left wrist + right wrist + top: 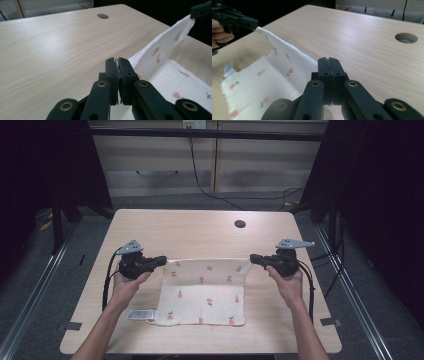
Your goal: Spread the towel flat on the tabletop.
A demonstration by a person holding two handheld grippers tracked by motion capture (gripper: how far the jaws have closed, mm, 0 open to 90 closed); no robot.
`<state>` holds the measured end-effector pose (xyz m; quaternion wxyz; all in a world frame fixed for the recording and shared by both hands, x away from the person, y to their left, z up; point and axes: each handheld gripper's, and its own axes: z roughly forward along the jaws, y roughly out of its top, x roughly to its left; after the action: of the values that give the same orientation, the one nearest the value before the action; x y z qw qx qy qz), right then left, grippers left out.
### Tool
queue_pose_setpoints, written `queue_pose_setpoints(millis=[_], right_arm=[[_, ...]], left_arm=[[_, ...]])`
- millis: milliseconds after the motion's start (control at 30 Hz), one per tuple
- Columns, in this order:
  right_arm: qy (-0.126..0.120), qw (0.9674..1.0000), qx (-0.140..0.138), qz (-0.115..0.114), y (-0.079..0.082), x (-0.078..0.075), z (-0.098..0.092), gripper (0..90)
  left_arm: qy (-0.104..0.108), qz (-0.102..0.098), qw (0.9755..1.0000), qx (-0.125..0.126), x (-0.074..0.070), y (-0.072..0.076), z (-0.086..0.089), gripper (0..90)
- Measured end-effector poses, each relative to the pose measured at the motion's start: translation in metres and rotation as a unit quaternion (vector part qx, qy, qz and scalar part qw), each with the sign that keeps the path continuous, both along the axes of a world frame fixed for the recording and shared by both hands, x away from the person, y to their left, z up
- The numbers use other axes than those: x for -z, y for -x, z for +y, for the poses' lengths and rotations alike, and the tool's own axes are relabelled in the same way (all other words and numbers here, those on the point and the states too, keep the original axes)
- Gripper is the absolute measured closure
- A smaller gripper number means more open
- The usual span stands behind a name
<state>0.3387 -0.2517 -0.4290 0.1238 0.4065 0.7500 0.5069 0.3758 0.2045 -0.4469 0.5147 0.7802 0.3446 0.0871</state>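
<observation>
Your left gripper (161,261) and right gripper (254,258) are each clamped on a far corner of the fruit-print cloth (205,295), with that edge lifted on the near side of the table's cable hole (240,224) and the rest lying flat. It looks light, soft and limp, so it will sag between grips. Keep pinching the corners and hold the edge taut.

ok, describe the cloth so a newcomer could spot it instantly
On the light wooden table, look at the near half, between the two hand-held grippers. The cloth is white with small red fruit prints, a label at its near-left corner; its far edge is lifted, one corner in each gripper's jaws.
</observation>
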Motion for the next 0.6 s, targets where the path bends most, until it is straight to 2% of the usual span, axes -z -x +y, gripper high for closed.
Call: queue_pose_setpoints(millis=[133,167,300,433,500,600], right_arm=[[0.0,0.9998,0.006,0.016,-0.013,0.017,0.0,89.0],[0.001,0.9998,0.009,0.019,-0.016,0.021,0.001,88.9],[-0.002,0.9994,0.017,0.028,-0.025,0.031,0.001,87.4],[-0.001,0.9992,0.025,0.032,-0.033,0.035,-0.001,86.5],[0.006,0.9989,0.031,0.034,-0.037,0.035,-0.002,83.1],[0.012,0.9984,0.043,0.034,-0.042,0.032,-0.003,77.6]], left_arm=[[-0.007,0.012,0.9999,-0.007,0.011,-0.007,-0.003,86.8],[-0.016,0.011,0.9997,-0.013,0.013,-0.008,-0.004,86.5],[-0.019,0.018,0.9994,-0.021,0.021,-0.015,-0.008,85.4],[-0.009,0.025,0.9991,-0.034,0.024,-0.02,-0.008,82.5],[-0.012,0.025,0.9987,-0.042,0.024,-0.024,-0.008,79.4],[0.0,0.031,0.998,-0.055,0.022,-0.027,-0.004,74.4]])
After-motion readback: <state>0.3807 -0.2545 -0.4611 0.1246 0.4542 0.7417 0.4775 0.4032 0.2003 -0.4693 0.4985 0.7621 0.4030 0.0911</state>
